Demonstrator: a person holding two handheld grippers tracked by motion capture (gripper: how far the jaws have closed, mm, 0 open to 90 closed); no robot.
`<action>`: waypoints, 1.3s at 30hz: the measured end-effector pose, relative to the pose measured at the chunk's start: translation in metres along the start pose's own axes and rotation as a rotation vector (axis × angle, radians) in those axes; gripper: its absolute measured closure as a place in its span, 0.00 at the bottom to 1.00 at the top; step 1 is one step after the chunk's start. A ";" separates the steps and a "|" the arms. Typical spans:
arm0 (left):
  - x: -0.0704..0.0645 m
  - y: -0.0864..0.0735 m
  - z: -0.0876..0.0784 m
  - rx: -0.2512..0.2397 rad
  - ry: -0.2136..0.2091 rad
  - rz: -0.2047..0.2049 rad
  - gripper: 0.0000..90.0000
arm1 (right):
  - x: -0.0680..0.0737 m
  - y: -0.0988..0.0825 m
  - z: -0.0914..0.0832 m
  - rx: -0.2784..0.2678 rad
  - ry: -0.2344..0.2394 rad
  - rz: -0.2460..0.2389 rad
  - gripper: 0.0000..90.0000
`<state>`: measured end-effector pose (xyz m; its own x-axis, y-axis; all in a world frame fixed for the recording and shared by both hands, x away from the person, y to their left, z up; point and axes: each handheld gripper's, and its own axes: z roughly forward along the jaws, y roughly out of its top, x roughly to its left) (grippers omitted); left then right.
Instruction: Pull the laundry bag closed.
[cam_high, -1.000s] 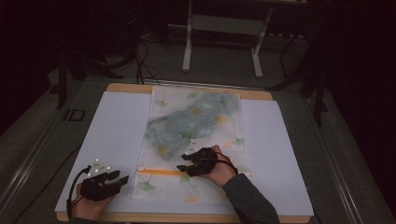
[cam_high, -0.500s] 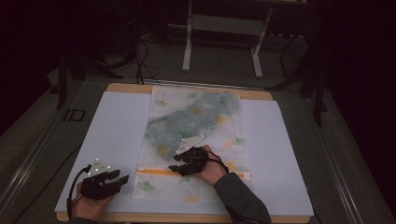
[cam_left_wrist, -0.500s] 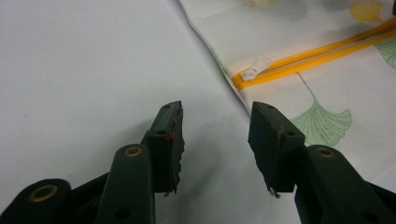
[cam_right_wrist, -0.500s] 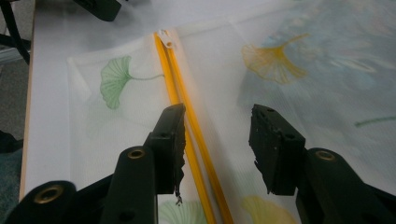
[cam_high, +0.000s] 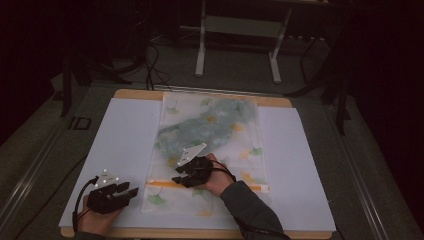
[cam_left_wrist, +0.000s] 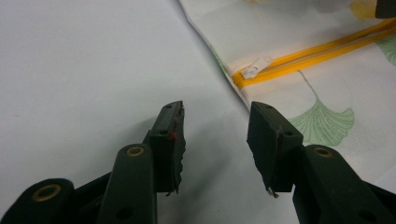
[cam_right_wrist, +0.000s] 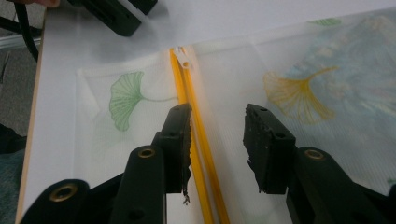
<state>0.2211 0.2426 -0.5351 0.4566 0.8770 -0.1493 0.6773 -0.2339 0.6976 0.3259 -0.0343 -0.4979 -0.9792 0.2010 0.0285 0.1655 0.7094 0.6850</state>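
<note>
The mesh laundry bag (cam_high: 210, 150) lies flat in the middle of the worktop (cam_high: 120, 145), on white sheeting, printed with ginkgo leaves and holding a bluish-grey bundle of fabric (cam_high: 207, 127) that shows through its upper half; what garment it is cannot be told. The orange zipper (cam_high: 165, 184) runs across the bag near the person's edge, and its white pull (cam_left_wrist: 256, 68) sits at the left end of the track, just inside the bag's corner. Whether the teeth are closed or parted along the line is hard to tell, so the zip work looks to be at its start or its end, with nothing gripped yet. The right gripper (cam_right_wrist: 217, 128) hovers low over the zipper with its jaws apart, the orange track running between them and the pull farther ahead. The left gripper (cam_left_wrist: 215, 126) rests on the bare sheeting just beside the bag's left edge, jaws also apart and empty, pointing toward the pull. What seems left is to take hold of the pull and steady the bag
</note>
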 end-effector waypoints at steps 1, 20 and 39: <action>0.000 0.000 0.001 0.004 -0.002 0.003 0.62 | 0.000 0.001 0.002 0.003 0.003 -0.006 0.69; 0.001 0.002 0.003 0.006 -0.012 0.011 0.63 | 0.008 0.024 0.039 0.060 0.040 -0.060 0.78; 0.004 0.001 0.002 -0.002 -0.012 0.012 0.63 | 0.013 0.036 0.070 0.099 0.072 -0.091 0.80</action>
<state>0.2250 0.2446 -0.5363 0.4712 0.8693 -0.1492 0.6710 -0.2435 0.7004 0.3270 0.0412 -0.5233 -0.9960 0.0863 0.0239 0.0828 0.7863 0.6123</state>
